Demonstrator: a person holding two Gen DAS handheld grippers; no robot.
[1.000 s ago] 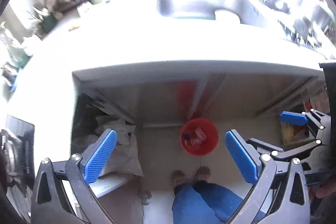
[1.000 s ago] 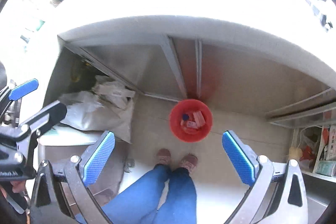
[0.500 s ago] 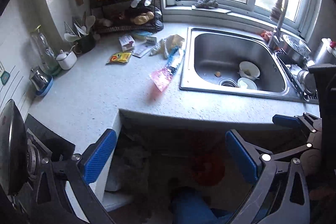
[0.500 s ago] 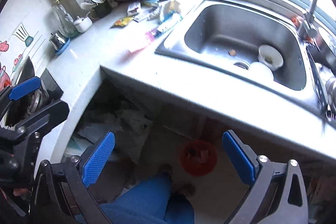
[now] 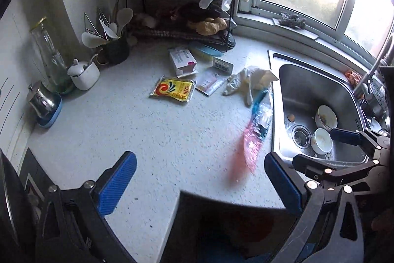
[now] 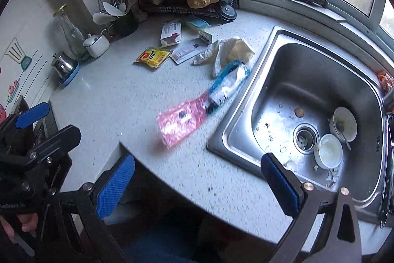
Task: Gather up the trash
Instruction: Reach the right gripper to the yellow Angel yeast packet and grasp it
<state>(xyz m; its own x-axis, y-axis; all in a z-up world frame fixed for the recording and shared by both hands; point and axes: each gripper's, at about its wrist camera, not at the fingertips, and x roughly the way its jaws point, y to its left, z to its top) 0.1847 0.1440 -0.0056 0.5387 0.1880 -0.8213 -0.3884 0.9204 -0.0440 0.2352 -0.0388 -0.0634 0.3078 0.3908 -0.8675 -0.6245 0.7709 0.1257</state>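
A pink and blue plastic wrapper [image 6: 197, 110] lies flat on the speckled counter [image 6: 118, 100], just beside the left rim of the steel sink [image 6: 307, 95]. It sits ahead of both tongs and touches neither: in the right wrist view it is up between the fingers, nearer the left one; in the left wrist view the wrapper [image 5: 257, 132] lies just above the right finger. Farther back lie more scraps — a crumpled glove [image 6: 221, 53], a yellow sachet [image 6: 152, 57], a white packet [image 6: 186, 51] and a small carton [image 6: 171, 32]. The left tongs [image 5: 199, 185] are spread wide apart and empty, over the counter's front edge. The right tongs [image 6: 197, 185] are likewise apart, holding nothing. Two dirty bowls [image 6: 336, 137] sit in the sink.
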